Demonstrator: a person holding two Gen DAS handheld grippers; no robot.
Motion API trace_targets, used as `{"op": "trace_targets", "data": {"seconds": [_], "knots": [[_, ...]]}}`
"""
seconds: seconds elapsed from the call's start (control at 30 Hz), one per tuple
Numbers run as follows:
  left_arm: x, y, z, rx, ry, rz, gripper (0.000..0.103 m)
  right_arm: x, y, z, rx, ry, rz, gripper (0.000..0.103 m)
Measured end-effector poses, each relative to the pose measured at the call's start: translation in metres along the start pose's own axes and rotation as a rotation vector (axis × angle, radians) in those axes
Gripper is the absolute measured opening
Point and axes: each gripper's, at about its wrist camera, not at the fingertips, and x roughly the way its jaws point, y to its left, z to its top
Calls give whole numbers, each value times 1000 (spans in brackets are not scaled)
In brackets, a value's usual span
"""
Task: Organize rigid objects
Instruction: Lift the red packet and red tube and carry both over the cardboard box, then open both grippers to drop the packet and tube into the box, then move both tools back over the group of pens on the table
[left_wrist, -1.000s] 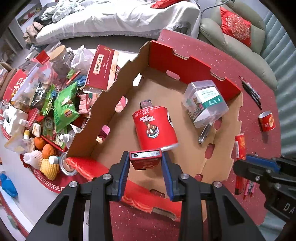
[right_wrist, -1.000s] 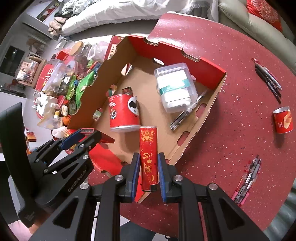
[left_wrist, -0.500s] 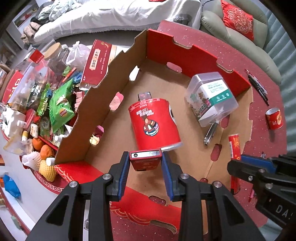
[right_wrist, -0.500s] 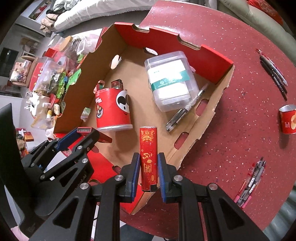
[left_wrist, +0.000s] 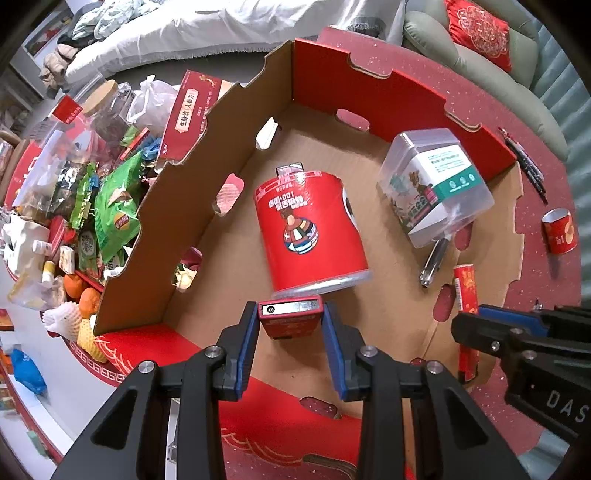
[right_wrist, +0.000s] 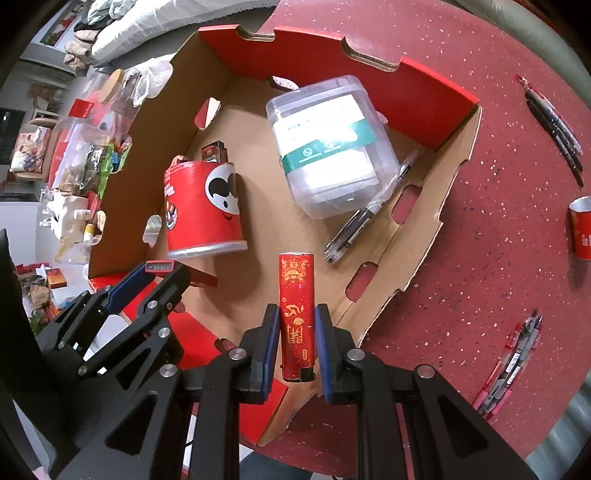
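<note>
- Cardboard tray with red outer walls sits on the red speckled table, and both grippers hang over its near end.
- Left gripper is clamped on a small red box, its blue pads pressing both sides, just in front of the red can's metal base.
- Right gripper is closed narrowly around a slim red lighter, which points forward over the tray floor.
- Red can lies on its side near the tray's left wall, with a small dark box just behind it.
- Clear plastic container with a green-banded label rests toward the far right corner, and a pen lies just beside it.
- Outside the tray, a short red can, several dark pens and a bundle of red pens lie on the table.
- Snack packets crowd the area left of the tray.
</note>
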Motion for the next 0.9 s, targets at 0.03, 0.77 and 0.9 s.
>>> {"op": "trace_targets", "data": {"seconds": [0.03,0.77,0.9], "knots": [[0,0,0,1,1,2,37,2,-1,0,6,4,3,20],[9,4,2,-9,16,54,81,14,-6,0,27,26,24,47],[13,14,3,-54,53,23,86,2,-5,1,30,-16,74,79]]}}
